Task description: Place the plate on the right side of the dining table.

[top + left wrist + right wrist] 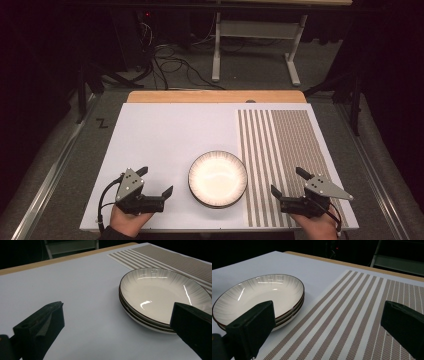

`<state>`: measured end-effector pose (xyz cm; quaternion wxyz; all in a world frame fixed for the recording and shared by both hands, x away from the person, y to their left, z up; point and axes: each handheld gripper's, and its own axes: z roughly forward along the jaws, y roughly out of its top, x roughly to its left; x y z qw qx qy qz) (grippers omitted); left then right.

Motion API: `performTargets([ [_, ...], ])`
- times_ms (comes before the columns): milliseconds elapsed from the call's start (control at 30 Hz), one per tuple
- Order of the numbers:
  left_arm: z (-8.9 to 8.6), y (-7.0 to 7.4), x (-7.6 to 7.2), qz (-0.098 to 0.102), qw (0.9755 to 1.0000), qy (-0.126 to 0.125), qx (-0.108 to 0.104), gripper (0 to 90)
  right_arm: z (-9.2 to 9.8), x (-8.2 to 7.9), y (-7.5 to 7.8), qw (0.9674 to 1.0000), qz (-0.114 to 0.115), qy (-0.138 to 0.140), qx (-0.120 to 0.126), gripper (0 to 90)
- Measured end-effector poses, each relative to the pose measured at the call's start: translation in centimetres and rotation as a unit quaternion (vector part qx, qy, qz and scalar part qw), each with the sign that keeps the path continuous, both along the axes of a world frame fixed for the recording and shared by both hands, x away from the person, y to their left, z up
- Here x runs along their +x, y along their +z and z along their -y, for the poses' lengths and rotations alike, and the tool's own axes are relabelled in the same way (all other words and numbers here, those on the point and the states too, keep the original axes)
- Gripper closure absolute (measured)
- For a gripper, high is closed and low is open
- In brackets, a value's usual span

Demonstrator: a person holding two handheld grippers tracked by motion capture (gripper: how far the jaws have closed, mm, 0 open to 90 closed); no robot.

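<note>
A small stack of shallow white bowls (217, 179) with dark rims sits near the front middle of the white table (165, 135). The stack of bowls (160, 296) lies ahead and to the right in the left gripper view, and the stack of bowls (259, 296) lies to the left in the right gripper view. My left gripper (156, 181) rests open at the front left, a short way from the stack, with nothing between its jaws. My right gripper (287, 181) stands open over the striped placemat (285, 155), right of the stack, holding nothing.
The brown and white striped placemat (362, 312) covers the right part of the table. A wooden strip (215, 96) runs along the far edge. Beyond it are a white table frame (255, 35) and cables (170, 65) on the floor. Metal rails flank the table.
</note>
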<state>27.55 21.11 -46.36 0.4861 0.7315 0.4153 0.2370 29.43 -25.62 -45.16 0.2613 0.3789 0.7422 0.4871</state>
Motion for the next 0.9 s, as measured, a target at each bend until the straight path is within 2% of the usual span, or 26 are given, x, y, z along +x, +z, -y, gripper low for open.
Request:
performTargets([
  [300, -0.4, -0.3, 0.3, -0.005, 1.0000, 0.003, 0.003, 0.5, -0.2, -0.1, 0.0, 1.0000, -0.001, 0.000, 0.002, 0.4],
  [500, -0.3, -0.4, 0.5, -0.006, 1.0000, 0.003, 0.006, 0.5, -0.4, -0.3, 0.0, 0.9999, 0.008, 0.007, -0.002, 3.5],
  [667, -0.2, -0.6, 0.8, -0.010, 0.9999, 0.000, 0.009, 0.5, -0.8, -0.3, 0.1, 0.9998, 0.011, 0.012, -0.008, 14.3],
  [700, -0.1, -0.6, 0.8, -0.010, 0.9999, 0.000, 0.009, 0.5, -1.0, -0.2, 0.2, 0.9997, 0.018, 0.014, -0.010, 18.0],
  [733, -0.1, -0.6, 0.9, -0.010, 0.9999, -0.001, 0.010, 0.5, -1.0, -0.2, 0.2, 0.9997, 0.018, 0.014, -0.010, 18.0],
  [833, -0.2, -0.7, 1.0, -0.012, 0.9999, -0.002, 0.012, 0.5, -1.5, 0.2, 0.3, 0.9994, 0.023, 0.020, -0.015, 27.9],
  [900, -0.1, -0.7, 1.1, -0.011, 0.9999, -0.002, 0.011, 0.5, -2.0, 0.7, 0.3, 0.9997, 0.018, 0.017, -0.006, 33.6],
])
